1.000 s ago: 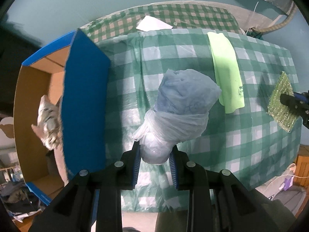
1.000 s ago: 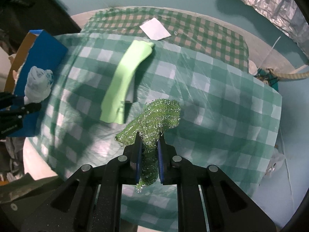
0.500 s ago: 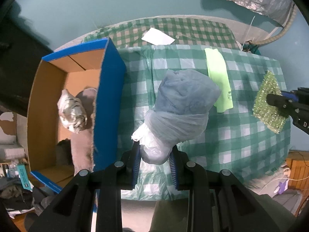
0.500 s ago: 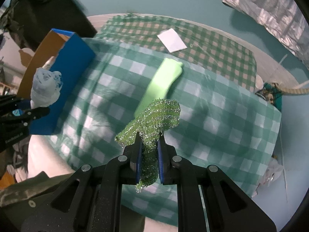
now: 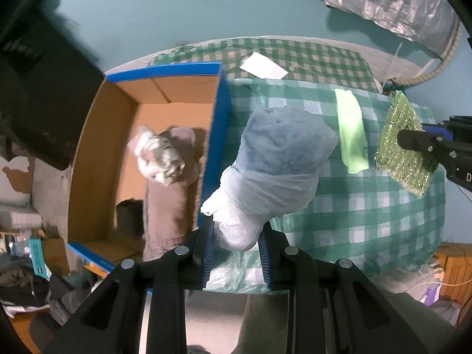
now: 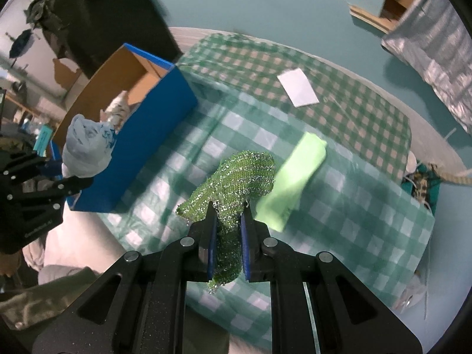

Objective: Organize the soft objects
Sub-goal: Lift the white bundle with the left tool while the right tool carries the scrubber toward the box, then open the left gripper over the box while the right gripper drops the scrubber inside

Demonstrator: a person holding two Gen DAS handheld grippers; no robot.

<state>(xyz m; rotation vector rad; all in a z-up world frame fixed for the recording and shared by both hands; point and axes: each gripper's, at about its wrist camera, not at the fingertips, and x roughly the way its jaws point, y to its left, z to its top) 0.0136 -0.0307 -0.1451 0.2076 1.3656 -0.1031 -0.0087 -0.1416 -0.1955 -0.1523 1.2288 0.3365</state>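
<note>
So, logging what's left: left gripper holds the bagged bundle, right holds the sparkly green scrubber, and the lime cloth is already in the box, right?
Not quite: the lime cloth lies on the checked tablecloth, outside the box, as the right wrist view shows. The rest stands.

There was one box (image 5: 218,135), two bundled bags (image 5: 280,159) (image 5: 159,156), one grey cloth (image 5: 165,206), one sponge (image 6: 236,177), one green cloth (image 6: 295,188), one white card (image 6: 298,87) and two grippers (image 5: 236,250) (image 6: 227,244).

My right gripper (image 6: 227,240) pinches a glittery green scouring pad (image 6: 236,177) between its jaws. Just beyond them a lime cloth (image 6: 292,183) lies on the checked tablecloth (image 6: 354,206); far left, the blue cardboard box (image 6: 141,141).
</note>
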